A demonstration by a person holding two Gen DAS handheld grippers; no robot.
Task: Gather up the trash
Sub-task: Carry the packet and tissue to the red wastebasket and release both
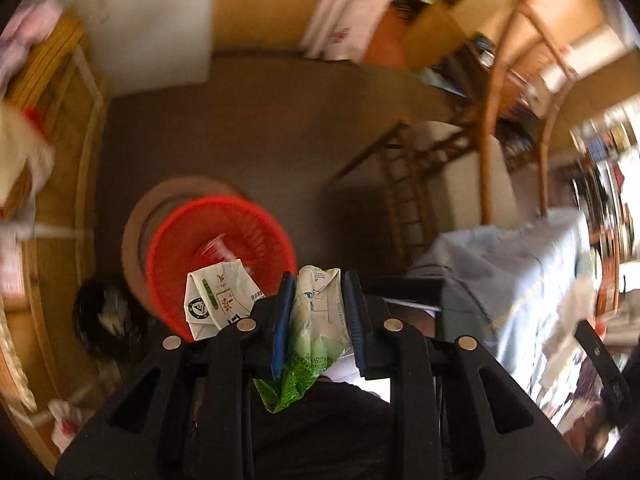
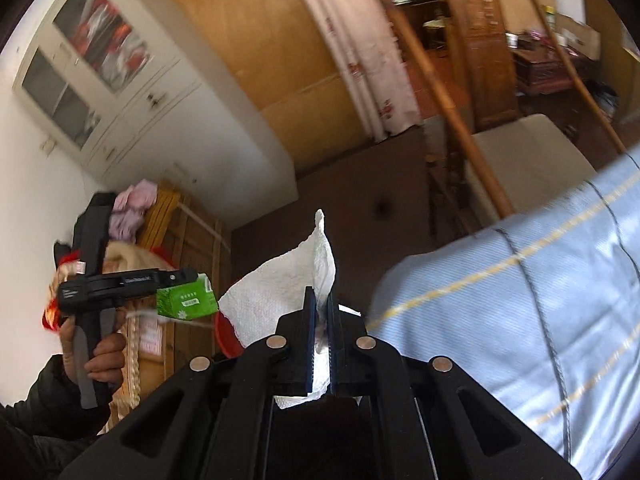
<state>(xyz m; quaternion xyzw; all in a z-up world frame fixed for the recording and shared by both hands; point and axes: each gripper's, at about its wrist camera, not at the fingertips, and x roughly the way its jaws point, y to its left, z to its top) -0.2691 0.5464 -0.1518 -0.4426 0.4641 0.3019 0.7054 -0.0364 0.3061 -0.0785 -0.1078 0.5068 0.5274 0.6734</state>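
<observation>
While the left gripper (image 1: 318, 312) clamps a green packet (image 1: 316, 328) above the red basket (image 1: 216, 240) for dropping, the right gripper (image 2: 319, 332) pinches a paper towel (image 2: 280, 292) beside it.

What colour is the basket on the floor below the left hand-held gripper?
Red, a slatted plastic basket with trash already inside. It shows best in the left wrist view.

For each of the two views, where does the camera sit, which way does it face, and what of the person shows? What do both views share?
Left wrist: sits on the left hand-held gripper, facing steeply down at the floor and red basket; its jaws clamp a green packet; no hand shows.
Right wrist: sits on the right hand-held gripper, facing down across the room; its jaws pinch a paper towel; the person's hand and sleeve show at the left.
Shared: green packet, red basket, blue cloth, brown floor.
</observation>
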